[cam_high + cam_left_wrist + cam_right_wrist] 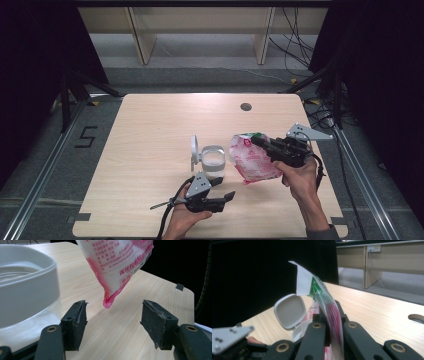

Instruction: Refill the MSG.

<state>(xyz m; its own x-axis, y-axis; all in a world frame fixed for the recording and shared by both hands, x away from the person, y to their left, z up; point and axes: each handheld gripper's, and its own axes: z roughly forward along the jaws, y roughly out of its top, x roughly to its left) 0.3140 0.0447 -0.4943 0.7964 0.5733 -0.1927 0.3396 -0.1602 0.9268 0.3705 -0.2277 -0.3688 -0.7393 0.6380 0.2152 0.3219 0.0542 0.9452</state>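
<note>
I'm looking down on the pale wooden table (150, 150), and the work sits at about five o'clock on it. Biggest item in play: the pink-and-white printed plastic pouch of white granules (251, 159), hanging tilted just off the tabletop, its lower corner dangling at twelve o'clock in the left gripper view. Just at nine o'clock of it stands the clear round jar with a grey collar (213, 162), its grey flip lid (194, 150) standing open. My right gripper (260, 142) is clenched on the pouch's top edge, near the green torn strip (313, 287). My left gripper (224, 189) is released, nothing between its pads (75, 325), hovering at six o'clock of the jar. The risk, I reckon: one pinch carries the whole pouch, so the slick film could slip and dump granules on the table; or my free gripper could nudge the jar.
</note>
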